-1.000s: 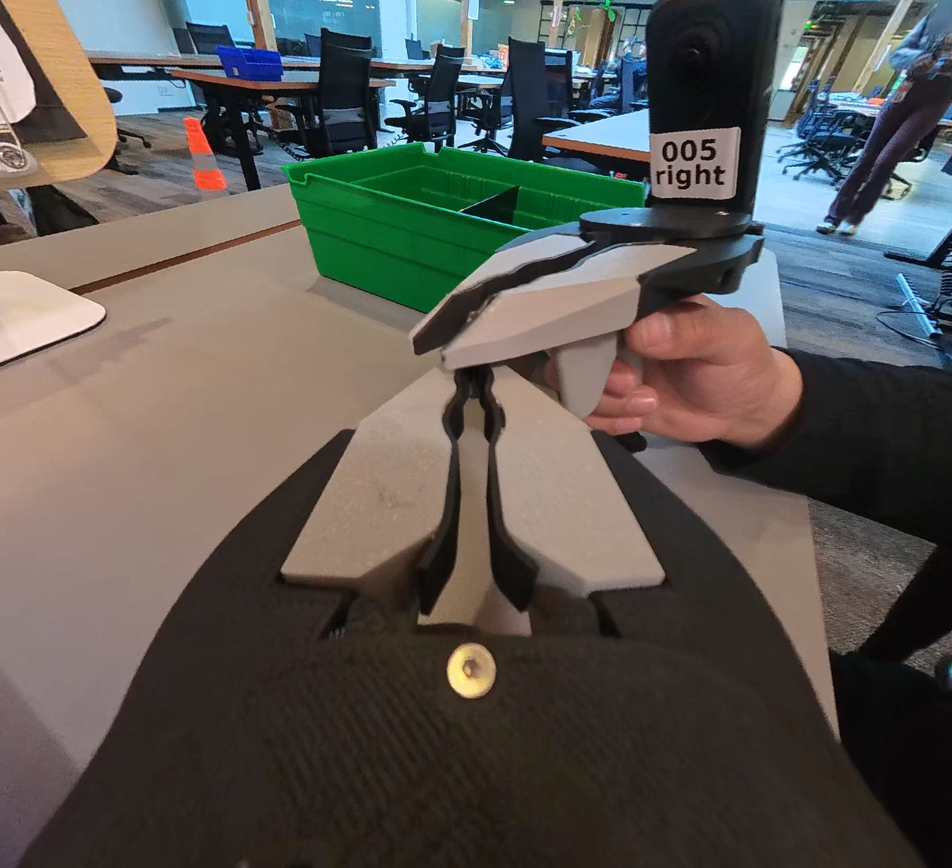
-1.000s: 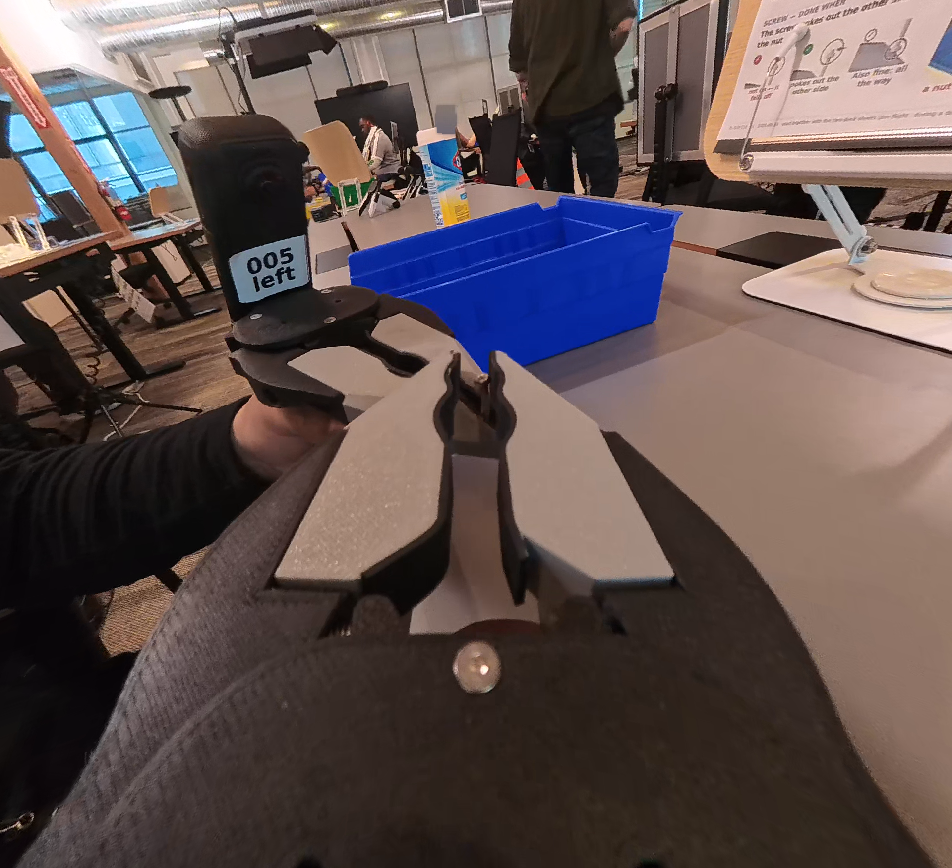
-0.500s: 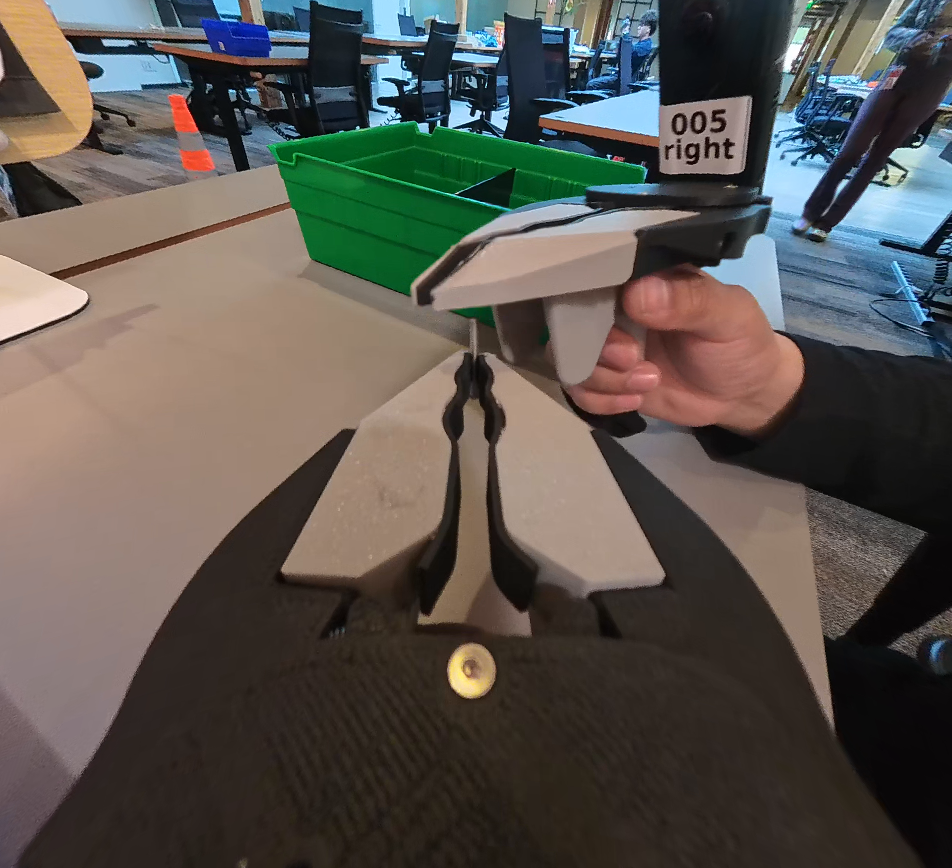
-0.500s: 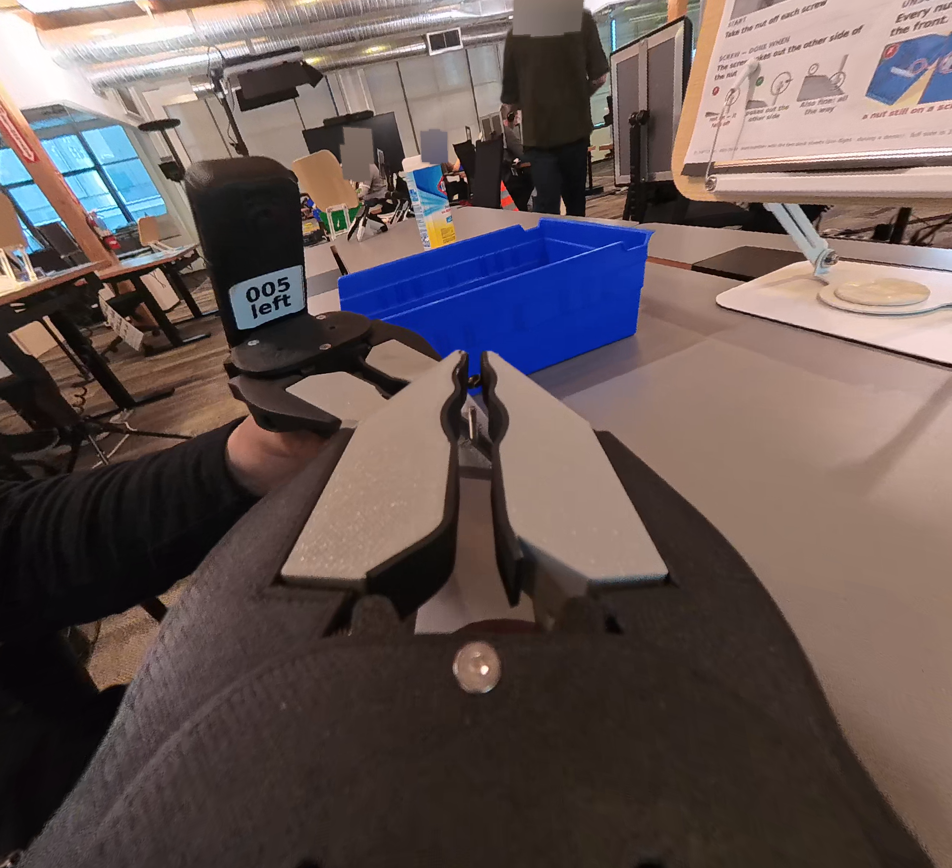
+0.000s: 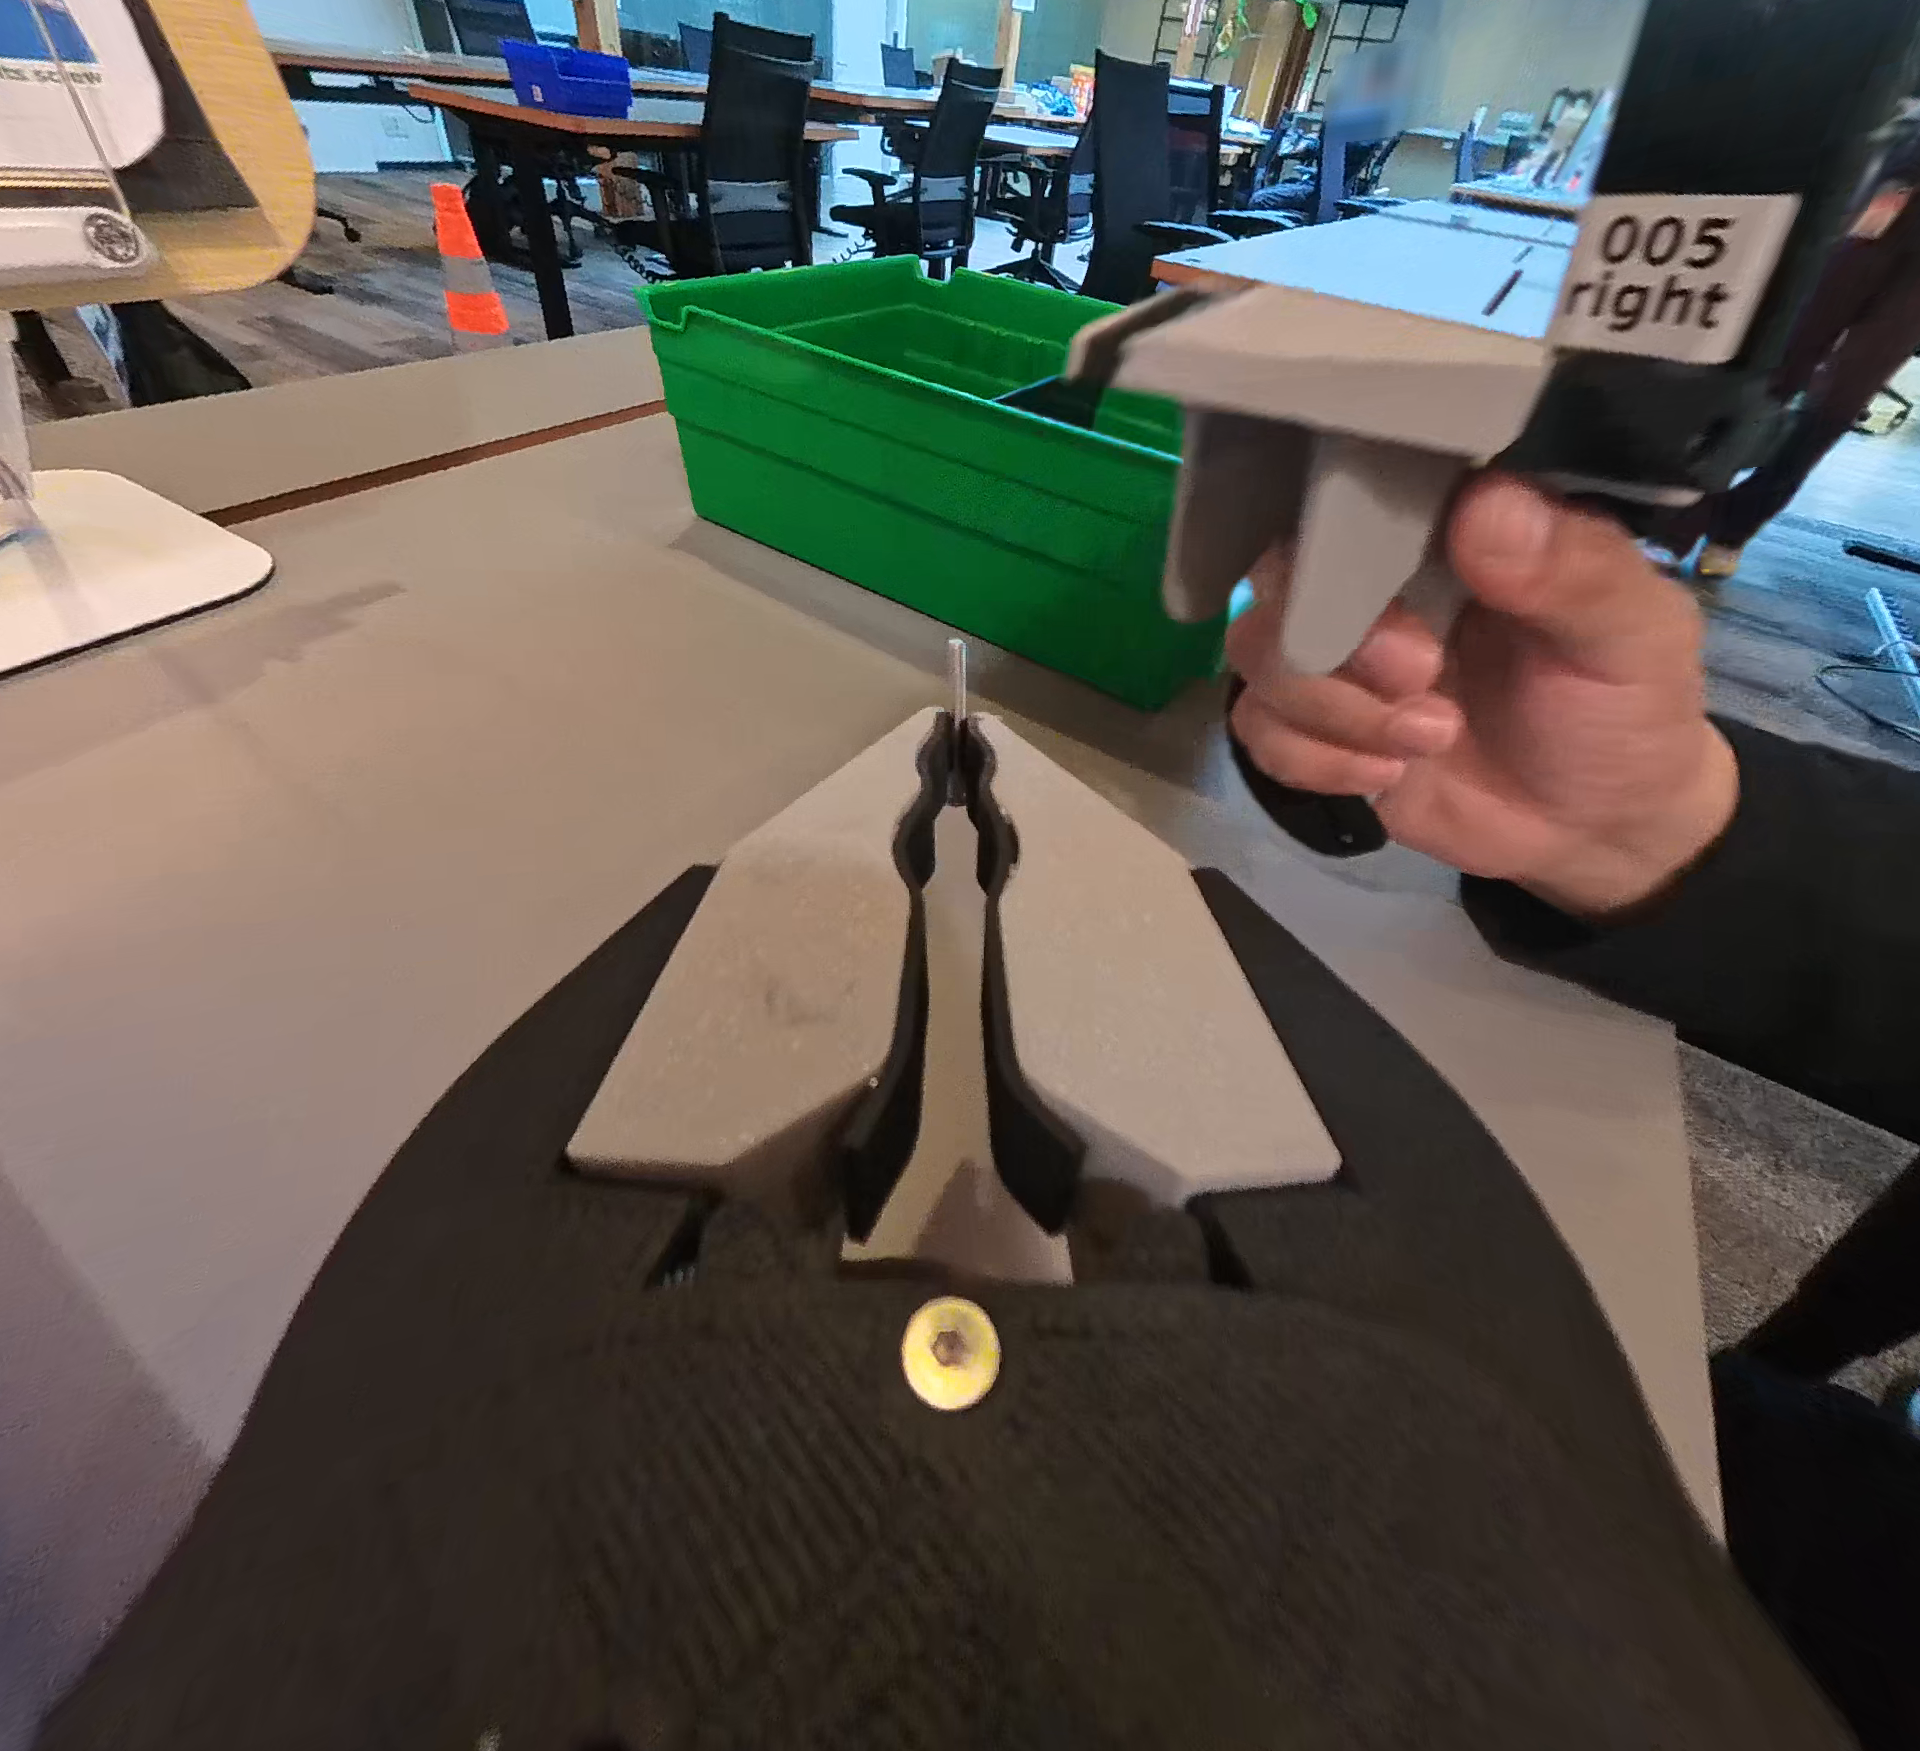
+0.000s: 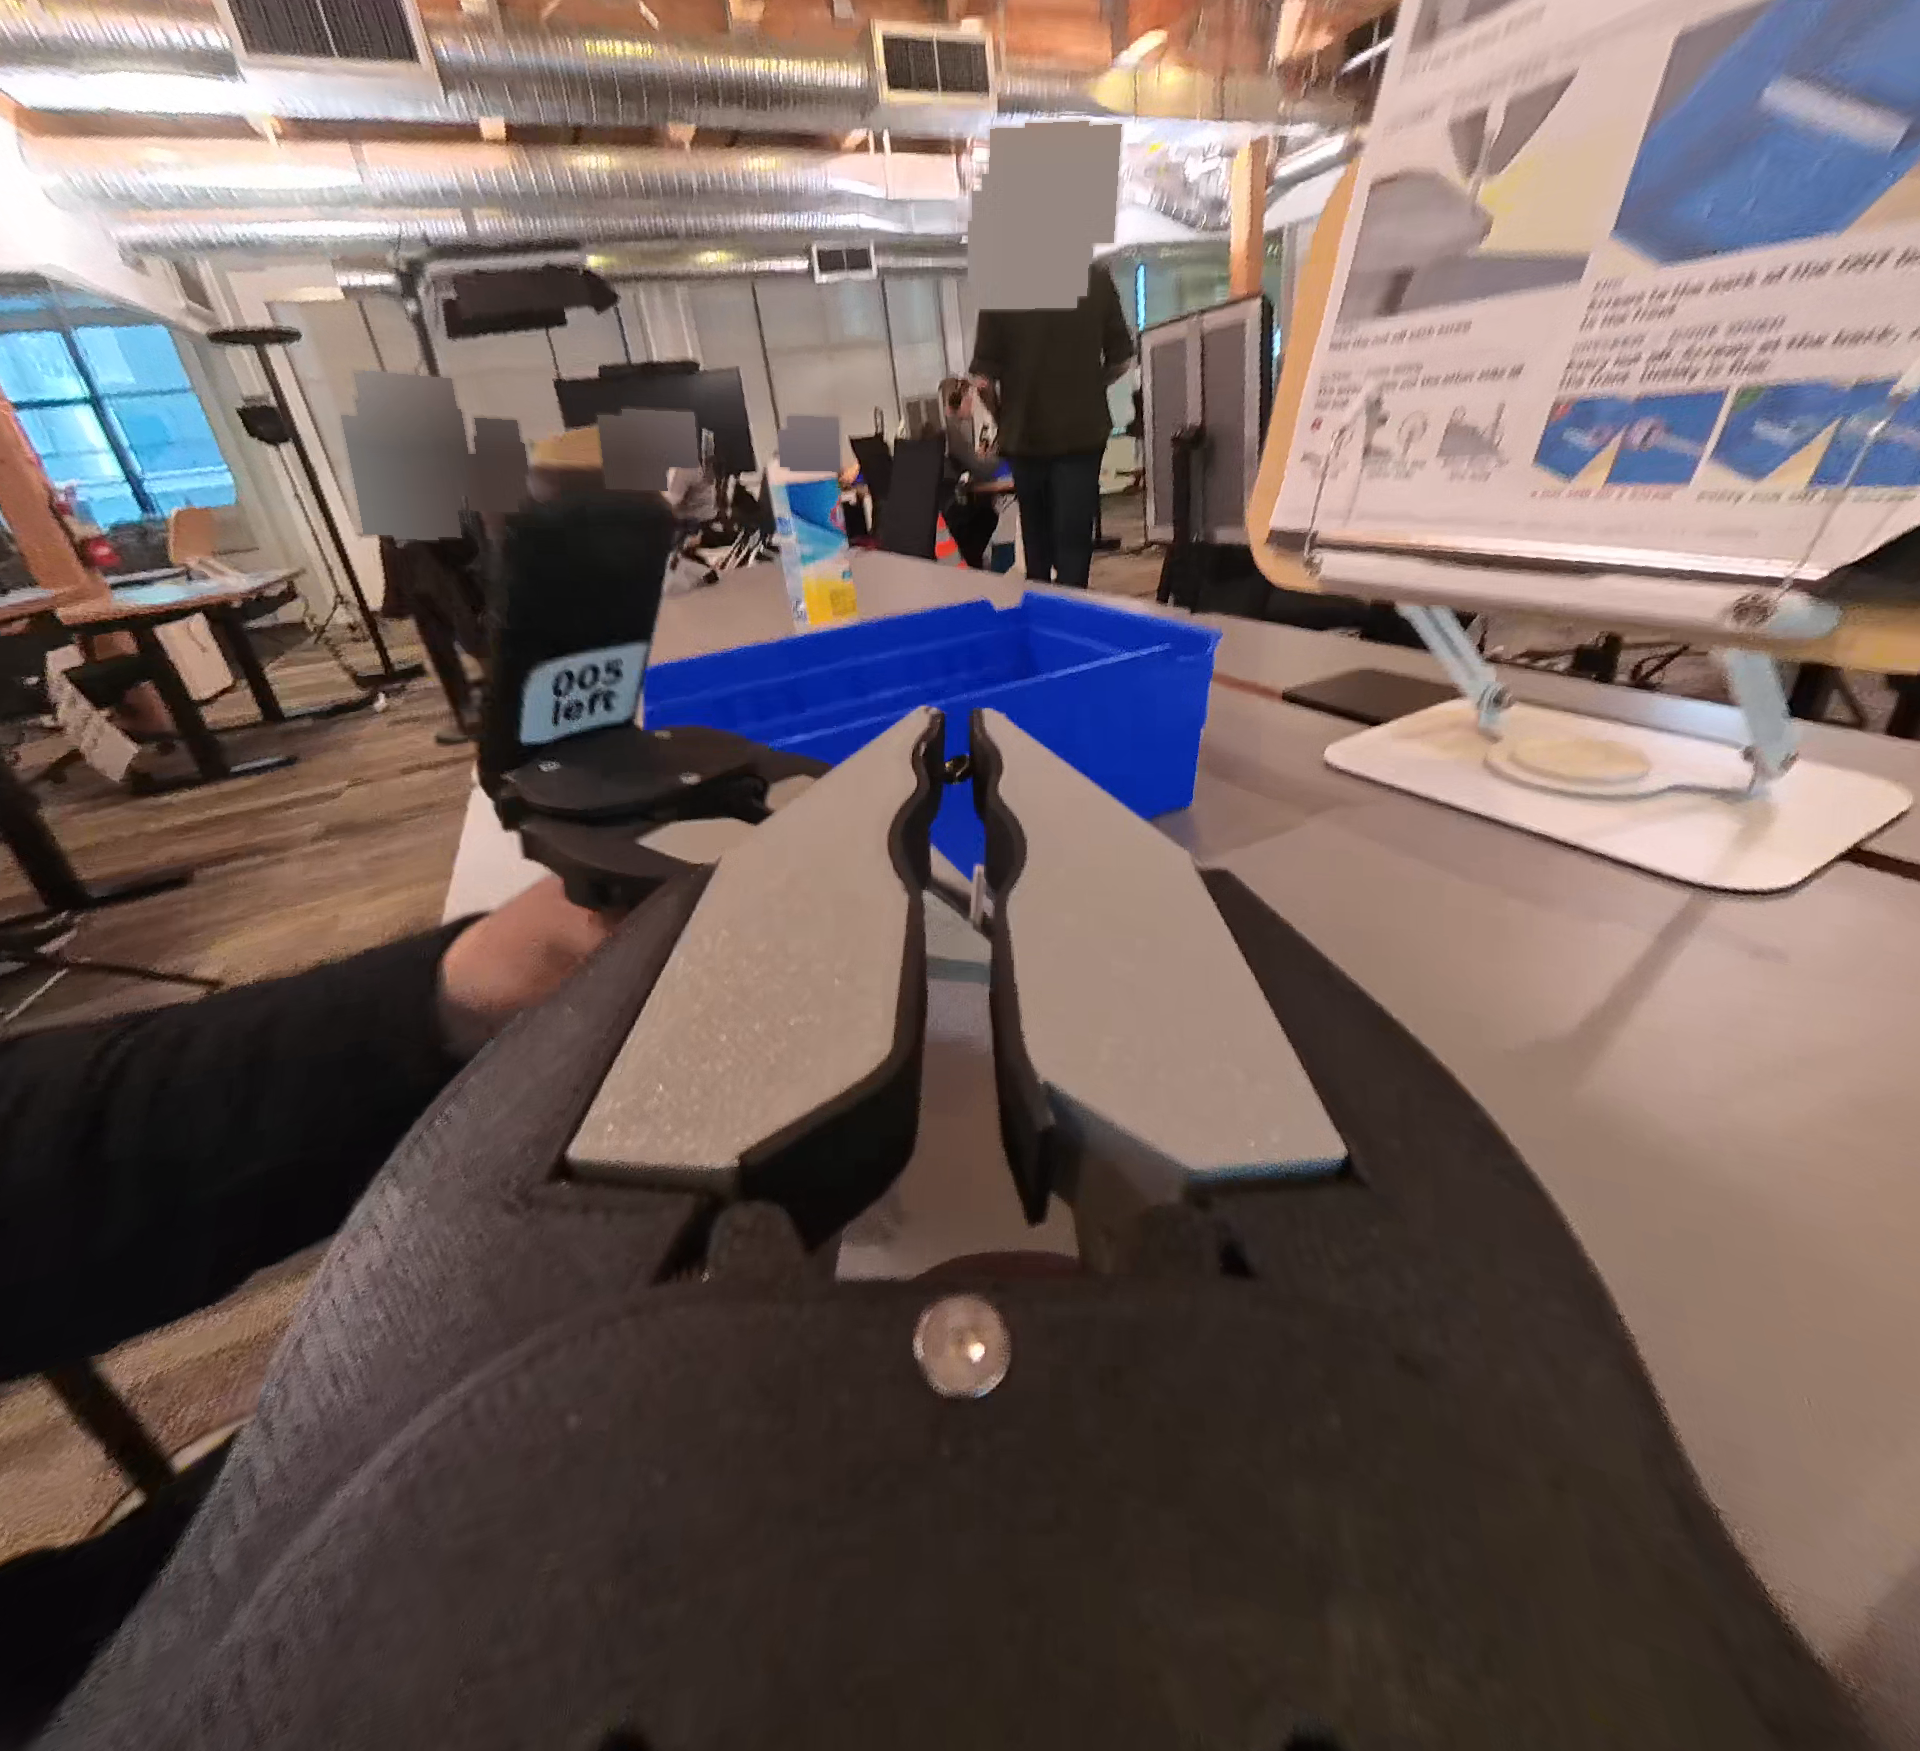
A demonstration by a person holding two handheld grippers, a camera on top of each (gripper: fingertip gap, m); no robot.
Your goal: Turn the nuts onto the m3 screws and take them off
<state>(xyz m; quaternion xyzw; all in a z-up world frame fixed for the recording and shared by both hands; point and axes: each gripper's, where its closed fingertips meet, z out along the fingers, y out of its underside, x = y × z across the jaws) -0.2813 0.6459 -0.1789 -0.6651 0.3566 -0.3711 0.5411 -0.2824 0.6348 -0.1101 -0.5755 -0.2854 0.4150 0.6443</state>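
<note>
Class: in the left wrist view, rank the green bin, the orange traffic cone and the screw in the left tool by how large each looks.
1. green bin, by far the largest.
2. orange traffic cone.
3. screw, a thin pin poking from the left tool.

The cone stands much farther off, so its real size may be greater than it looks.

Bright even indoor light; soft shadows, wide-angle edge distortion, motion-blurred background

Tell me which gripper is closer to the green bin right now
Right. The right gripper hangs over the near corner of the green bin, its tips above the rim. The left gripper, shut on a screw, sits farther back over the table.
</note>
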